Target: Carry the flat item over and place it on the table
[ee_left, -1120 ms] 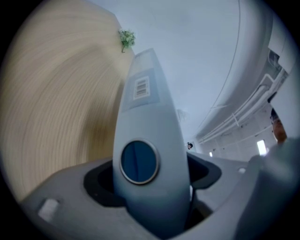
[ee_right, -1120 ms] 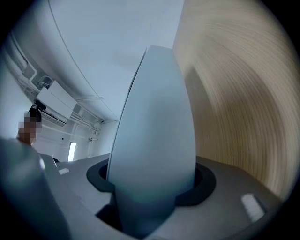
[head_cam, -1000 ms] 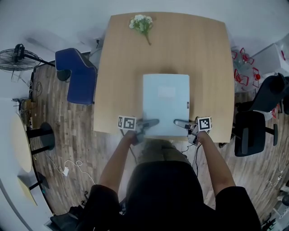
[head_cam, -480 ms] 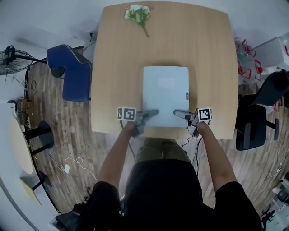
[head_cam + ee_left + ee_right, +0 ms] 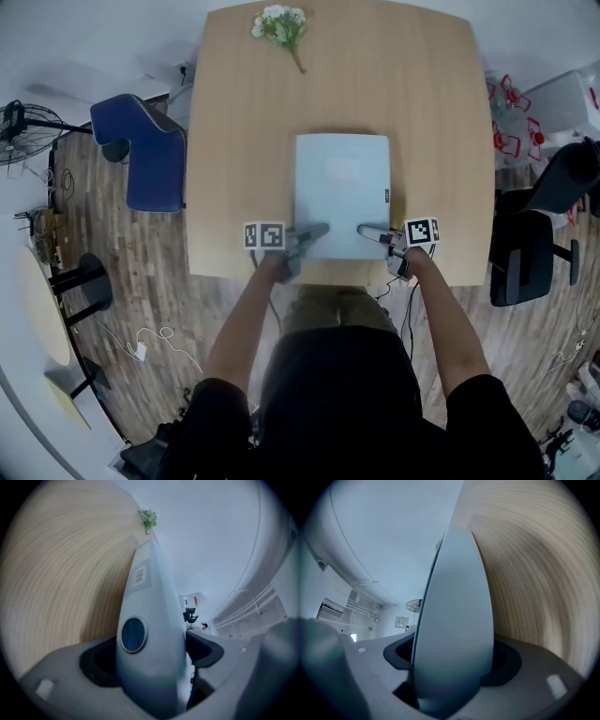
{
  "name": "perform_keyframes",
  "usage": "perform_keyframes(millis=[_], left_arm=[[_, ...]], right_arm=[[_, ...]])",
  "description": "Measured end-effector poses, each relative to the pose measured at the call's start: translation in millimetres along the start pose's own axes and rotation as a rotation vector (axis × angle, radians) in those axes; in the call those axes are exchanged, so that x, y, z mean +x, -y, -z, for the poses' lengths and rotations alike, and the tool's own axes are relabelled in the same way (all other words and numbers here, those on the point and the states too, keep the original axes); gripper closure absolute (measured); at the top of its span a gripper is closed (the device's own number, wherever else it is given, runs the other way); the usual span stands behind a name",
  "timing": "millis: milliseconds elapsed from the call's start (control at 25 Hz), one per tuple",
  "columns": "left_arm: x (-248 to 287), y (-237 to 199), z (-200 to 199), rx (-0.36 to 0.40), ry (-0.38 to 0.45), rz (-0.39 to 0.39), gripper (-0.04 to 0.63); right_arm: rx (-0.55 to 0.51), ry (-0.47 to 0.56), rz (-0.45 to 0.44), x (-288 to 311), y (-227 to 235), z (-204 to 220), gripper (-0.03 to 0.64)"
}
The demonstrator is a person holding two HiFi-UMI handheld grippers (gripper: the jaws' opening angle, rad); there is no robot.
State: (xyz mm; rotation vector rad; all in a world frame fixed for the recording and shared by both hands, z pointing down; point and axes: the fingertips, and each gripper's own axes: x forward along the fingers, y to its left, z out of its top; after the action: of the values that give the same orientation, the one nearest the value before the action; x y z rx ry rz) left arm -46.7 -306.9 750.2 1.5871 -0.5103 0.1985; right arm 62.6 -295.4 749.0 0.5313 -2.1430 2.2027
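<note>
Wooden table: flower sprig at far edge, blue chair beside.
Jaws: left gripper, right gripper just opening, loose around pale binder.
Hidden: near table edge, partly behind forearms.

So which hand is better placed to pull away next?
Neither: left gripper and right gripper sit alike at the folder's near corners; both sets of fingers have just been opening, folder between them.

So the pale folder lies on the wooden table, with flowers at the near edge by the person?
No: the flowers are at the far edge of the table, as the head view shows. The pale folder does lie on it.
</note>
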Motion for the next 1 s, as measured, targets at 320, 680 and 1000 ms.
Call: perform_keyframes(millis=[320, 680, 1000], left_arm=[[-6.9, -6.4, 0.1, 0.021, 0.026, -0.117, 0.149], [-13.5, -12.7, 2.4, 0.089, 0.099, -0.223, 0.146], [-13.3, -14.0, 5.0, 0.110, 0.121, -0.258, 0.166]], right_arm=[[0.004, 0.034, 0.120, 0.3, 4.4, 0.7, 0.223], [-0.049, 0.031, 0.193, -1.6, 5.7, 4.5, 0.221], [-0.104, 0.085, 0.293, -10.4, 7.7, 3.1, 0.202]])
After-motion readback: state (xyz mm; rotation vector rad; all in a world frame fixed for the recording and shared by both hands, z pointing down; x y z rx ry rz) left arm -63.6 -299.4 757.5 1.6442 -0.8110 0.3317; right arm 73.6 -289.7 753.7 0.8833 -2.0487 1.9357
